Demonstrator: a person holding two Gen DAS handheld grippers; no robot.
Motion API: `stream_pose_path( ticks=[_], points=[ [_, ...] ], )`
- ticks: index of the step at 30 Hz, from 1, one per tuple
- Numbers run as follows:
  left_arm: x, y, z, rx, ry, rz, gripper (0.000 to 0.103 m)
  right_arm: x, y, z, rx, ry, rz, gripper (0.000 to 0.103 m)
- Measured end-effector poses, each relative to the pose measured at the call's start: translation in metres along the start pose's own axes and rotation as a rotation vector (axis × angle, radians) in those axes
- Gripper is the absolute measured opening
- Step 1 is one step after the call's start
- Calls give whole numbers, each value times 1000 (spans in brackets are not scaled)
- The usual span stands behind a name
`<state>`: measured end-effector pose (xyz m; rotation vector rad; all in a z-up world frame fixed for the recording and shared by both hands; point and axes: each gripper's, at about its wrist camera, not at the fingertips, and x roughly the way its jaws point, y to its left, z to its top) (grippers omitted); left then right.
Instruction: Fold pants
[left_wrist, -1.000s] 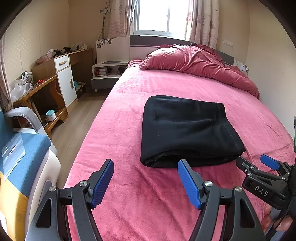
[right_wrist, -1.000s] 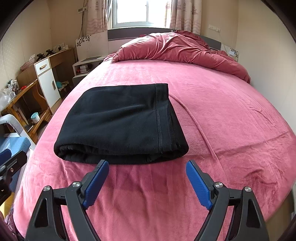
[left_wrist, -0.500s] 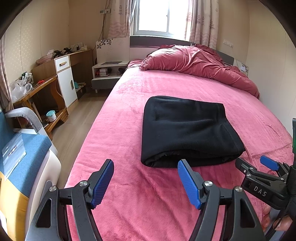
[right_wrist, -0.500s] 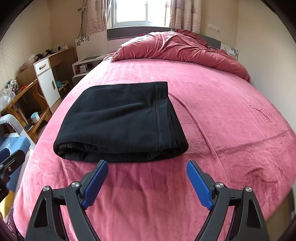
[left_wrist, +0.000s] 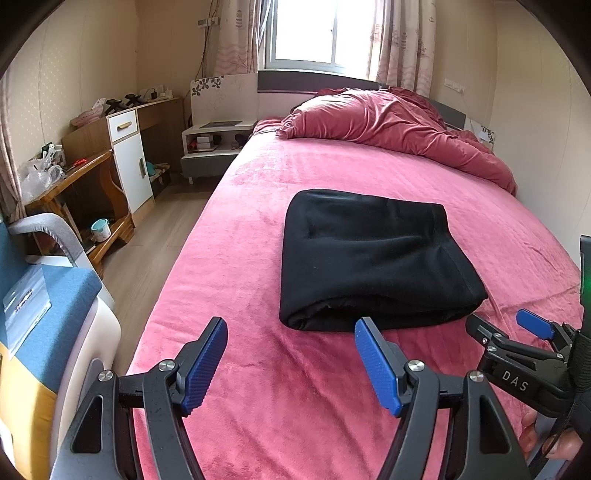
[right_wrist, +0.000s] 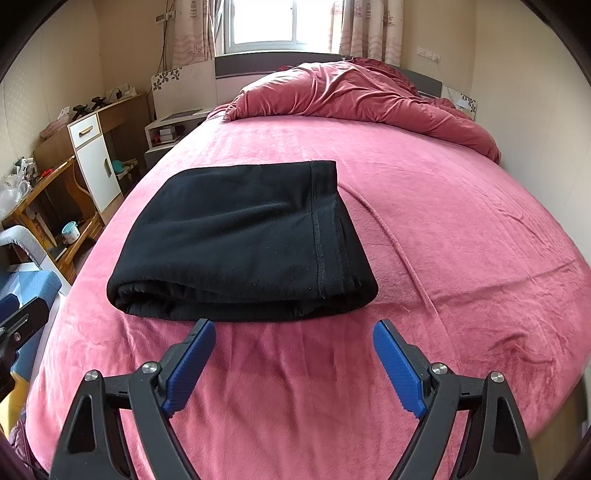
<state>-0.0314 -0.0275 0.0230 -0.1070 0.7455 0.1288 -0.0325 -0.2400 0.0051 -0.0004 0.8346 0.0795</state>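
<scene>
Black pants (left_wrist: 369, 258) (right_wrist: 243, 240) lie folded into a thick rectangle on the pink bed (left_wrist: 332, 173) (right_wrist: 461, 240), folded edge toward me. My left gripper (left_wrist: 291, 332) stands open just short of the bundle's near left corner, nothing between its blue pads. My right gripper (right_wrist: 293, 332) is open too, hovering in front of the bundle's near edge without touching it. In the left wrist view the right gripper (left_wrist: 506, 328) shows at the lower right, with a person's fingers (left_wrist: 546, 439) on its handle.
A crumpled pink duvet (left_wrist: 399, 125) (right_wrist: 354, 96) fills the head of the bed. Left of the bed are a wooden desk (left_wrist: 74, 184), a white cabinet (left_wrist: 129, 162), a nightstand (left_wrist: 214, 144) and a blue chair (left_wrist: 48, 306). A wall runs along the right.
</scene>
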Motion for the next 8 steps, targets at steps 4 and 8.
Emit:
stream_pose_path(
  ticks=[4, 8],
  points=[
    [-5, -1, 0, 8, -30, 1, 67, 1, -1, -1, 1, 4, 1, 88],
    [-3, -1, -1, 12, -31, -11, 66, 6, -4, -4, 8, 17, 2, 88]
  ],
)
